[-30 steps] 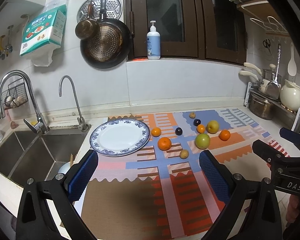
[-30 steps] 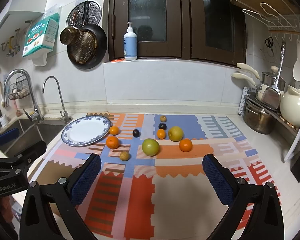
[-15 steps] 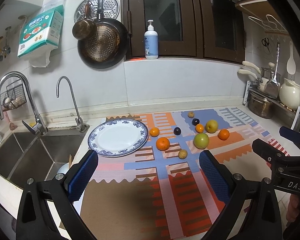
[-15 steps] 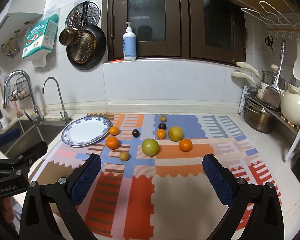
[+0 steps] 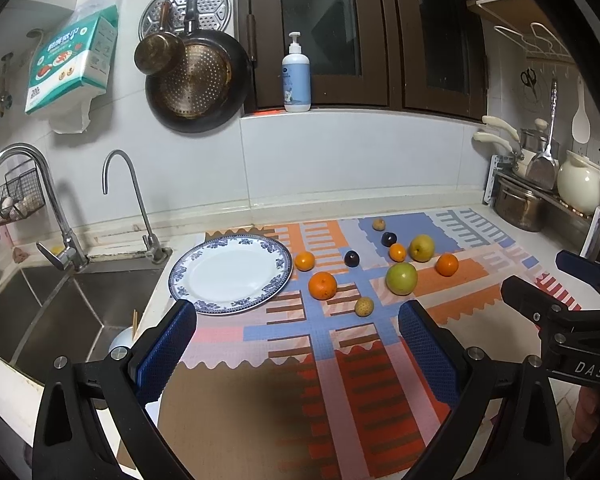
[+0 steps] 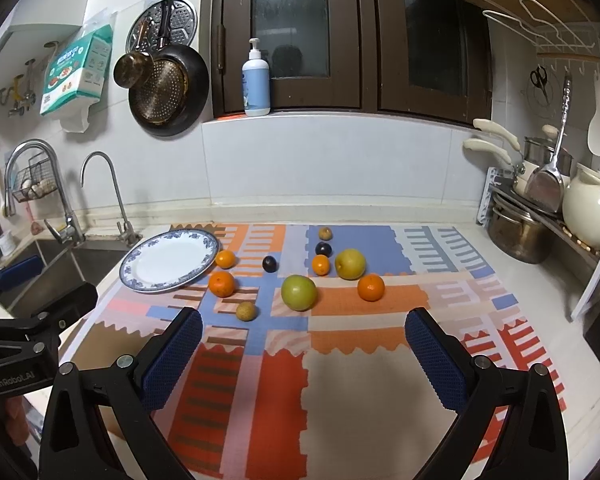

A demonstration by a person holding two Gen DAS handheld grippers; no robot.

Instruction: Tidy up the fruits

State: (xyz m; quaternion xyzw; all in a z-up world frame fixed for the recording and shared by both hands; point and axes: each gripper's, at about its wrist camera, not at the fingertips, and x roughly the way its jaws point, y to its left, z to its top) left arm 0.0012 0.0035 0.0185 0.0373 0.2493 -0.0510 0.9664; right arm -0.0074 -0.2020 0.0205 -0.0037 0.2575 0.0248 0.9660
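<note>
Blue-padded left tongs (image 5: 296,344) and right tongs (image 6: 304,352) hover wide apart, holding nothing, above the bench's near edge. Fruits (image 6: 299,292) lie loose mid-mat (image 6: 352,392); the plate (image 6: 168,262) sits bare at the mat's far-left corner beside the sink (image 5: 40,312)

Oranges (image 6: 221,283): four. Dark plums (image 6: 269,264): two. Small tan fruits (image 6: 246,311): two. Green apple (image 6: 298,292): one. Yellow pear (image 6: 350,264): one. Plate (image 6: 140,276): one.

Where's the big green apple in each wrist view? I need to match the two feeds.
Left wrist: green apple right of centre, just above the right fingertip.
Right wrist: green apple at centre, between the fingers.
Shared landmark: the blue-rimmed plate, left of the fruit.
</note>
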